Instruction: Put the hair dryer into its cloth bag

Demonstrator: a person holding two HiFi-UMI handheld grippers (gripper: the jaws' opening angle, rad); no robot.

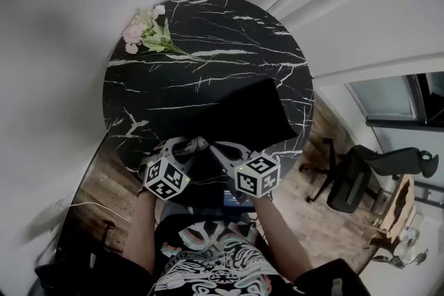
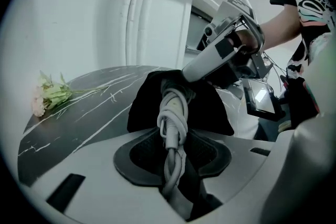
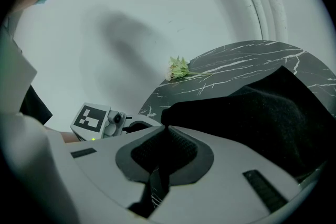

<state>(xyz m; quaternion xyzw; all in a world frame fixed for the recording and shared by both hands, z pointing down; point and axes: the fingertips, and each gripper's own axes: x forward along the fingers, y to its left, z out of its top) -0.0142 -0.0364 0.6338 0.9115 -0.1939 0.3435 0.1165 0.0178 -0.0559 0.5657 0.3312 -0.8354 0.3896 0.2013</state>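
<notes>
The black cloth bag (image 1: 250,114) lies on the round black marble table (image 1: 208,45), towards its near right side. My left gripper (image 1: 189,144) is at the bag's near edge, shut on a coiled white power cord (image 2: 173,113) that runs into the bag (image 2: 147,102). The hair dryer's body is hidden. My right gripper (image 1: 220,149) sits close beside the left one, shut on the edge of the bag (image 3: 252,113). From the left gripper view the right gripper (image 2: 220,55) shows just behind the bag.
A small bunch of pale flowers (image 1: 146,31) lies at the table's far left edge. A black office chair (image 1: 354,177) stands on the wooden floor to the right. A small lit screen (image 2: 260,97) hangs by the person's body.
</notes>
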